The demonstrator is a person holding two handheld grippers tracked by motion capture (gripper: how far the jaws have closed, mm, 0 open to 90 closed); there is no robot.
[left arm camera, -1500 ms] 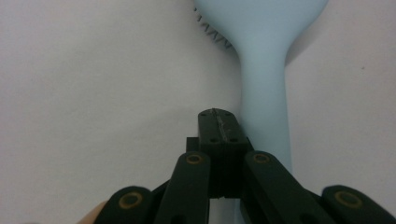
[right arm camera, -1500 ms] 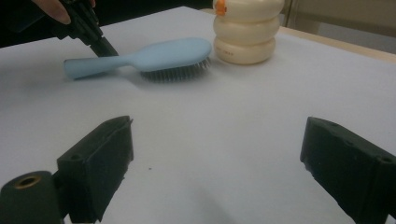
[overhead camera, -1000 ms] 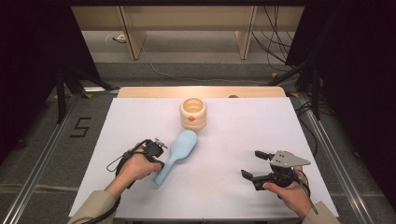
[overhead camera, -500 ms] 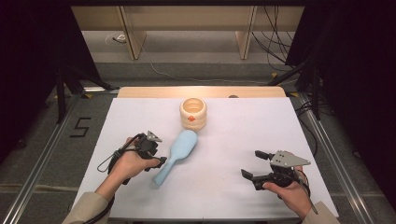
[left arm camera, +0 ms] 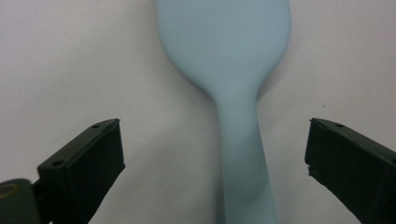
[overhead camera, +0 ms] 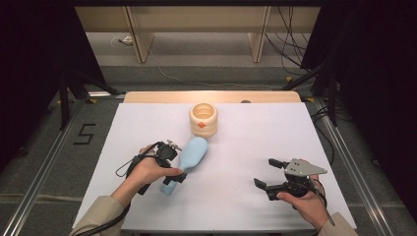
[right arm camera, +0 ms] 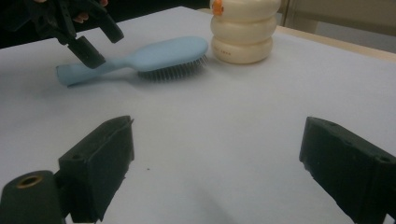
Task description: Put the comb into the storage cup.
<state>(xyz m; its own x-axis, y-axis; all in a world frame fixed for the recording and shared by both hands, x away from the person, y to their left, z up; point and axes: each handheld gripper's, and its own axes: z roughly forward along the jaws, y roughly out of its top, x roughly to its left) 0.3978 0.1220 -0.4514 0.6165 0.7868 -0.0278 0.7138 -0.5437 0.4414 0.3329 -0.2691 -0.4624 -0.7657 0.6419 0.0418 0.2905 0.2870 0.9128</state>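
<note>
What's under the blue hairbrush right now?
The blue hairbrush lies bristles down on the white table cover; its bristles touch the cover. Whatever lies beneath the brush head stays hidden.

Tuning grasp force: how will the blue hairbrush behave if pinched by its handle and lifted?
The hairbrush looks like rigid moulded plastic, so it probably stays stiff. Its broad head outweighs the slim handle, so it may droop head-down in a handle pinch. The smooth, tapered handle could slip; lying bristles-down, it seems unlikely to roll.
</note>
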